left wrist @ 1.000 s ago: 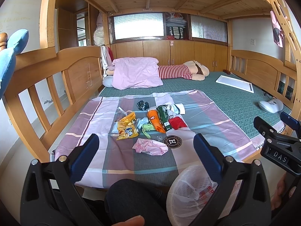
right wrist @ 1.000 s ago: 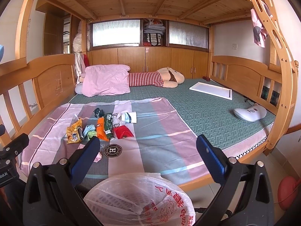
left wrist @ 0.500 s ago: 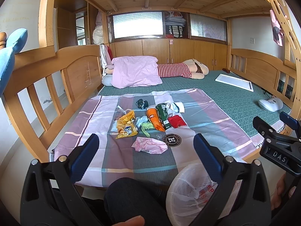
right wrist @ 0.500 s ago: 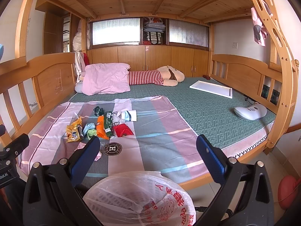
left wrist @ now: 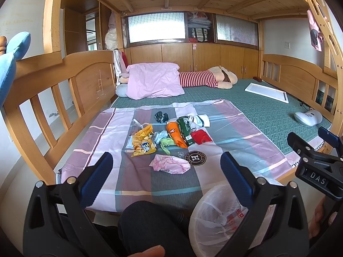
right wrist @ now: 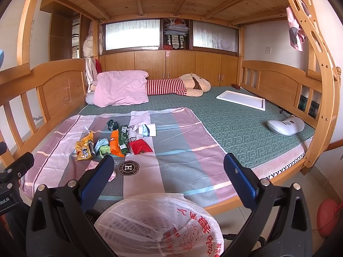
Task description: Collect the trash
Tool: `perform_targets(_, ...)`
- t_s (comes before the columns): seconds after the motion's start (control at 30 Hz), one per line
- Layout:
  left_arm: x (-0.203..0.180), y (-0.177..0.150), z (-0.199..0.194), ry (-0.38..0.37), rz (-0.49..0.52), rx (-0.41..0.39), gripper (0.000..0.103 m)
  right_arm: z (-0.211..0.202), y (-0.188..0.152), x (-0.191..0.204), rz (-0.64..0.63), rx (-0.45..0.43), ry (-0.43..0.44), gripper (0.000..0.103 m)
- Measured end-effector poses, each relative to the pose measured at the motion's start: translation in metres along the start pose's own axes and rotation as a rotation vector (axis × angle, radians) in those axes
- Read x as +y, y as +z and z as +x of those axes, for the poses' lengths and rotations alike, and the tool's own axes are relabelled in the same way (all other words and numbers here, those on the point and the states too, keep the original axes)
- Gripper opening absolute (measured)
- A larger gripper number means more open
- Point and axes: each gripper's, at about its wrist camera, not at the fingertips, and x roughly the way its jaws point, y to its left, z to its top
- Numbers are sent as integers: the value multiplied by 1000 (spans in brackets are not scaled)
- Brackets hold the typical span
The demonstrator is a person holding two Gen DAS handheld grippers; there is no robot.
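Left gripper (left wrist: 166, 176) spread wide with nothing between the blue pads, hanging back off the near edge of the bed and aimed at the litter. Same deal with the right gripper (right wrist: 169, 178): wide apart, empty, parked just above the bag-lined bin (right wrist: 158, 224). Bin tucked low by the person's knee (left wrist: 150, 222), right under the bed edge, probably so each scrap only needs a short drop. Further out, trash bunched in one loose cluster on the striped sheet (left wrist: 235, 141): crumpled pink wrapper (left wrist: 169, 164) nearest, then the yellow chip bag (left wrist: 143, 141), an orange packet (left wrist: 176, 135) touching a dark green packet (left wrist: 184, 130), a red wrapper (left wrist: 200, 136) just beside those, and a small black scrap (left wrist: 161, 116) at the far end. Looks like nothing picked up yet, so very early in the job. Pink wrapper seems the obvious first grab, being closest and sitting apart from the pile. Thin crinkly stuff though, so could easily slip out of a lazy pinch.
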Motion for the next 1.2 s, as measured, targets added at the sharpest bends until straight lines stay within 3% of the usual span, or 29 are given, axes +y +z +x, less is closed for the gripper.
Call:
perform_targets(0.6, 2, -3, 8, -16, 1, 16, 100, 5, 1, -2, 8, 26, 12, 100)
perform_targets(0.73, 40, 5, 26, -31, -85, 19, 100, 9, 4, -2, 11, 24, 23, 100)
perform_targets(0.83, 88, 10, 52, -10, -200, 46, 100, 17, 4, 0, -8, 20, -32, 100)
perform_targets(0.93, 134, 7, 85, -120, -315, 94, 100, 36, 3, 2, -16, 68, -23, 100)
perform_targets(1.0, 161, 1, 109, -283, -414, 89, 100, 52, 1, 5, -19, 120, 16, 100)
perform_targets(1.07, 178, -4, 131, -388, -495, 69, 100, 66, -3, 11, -25, 152, 24, 100)
perform_targets(1.13, 186, -5, 157, -411, -512, 59, 100, 80, -5, 18, -42, 170, 19, 100)
perform_targets(1.2, 185, 0, 190, -368, -442, 100, 100, 89, -8, 27, -60, 186, 11, 100)
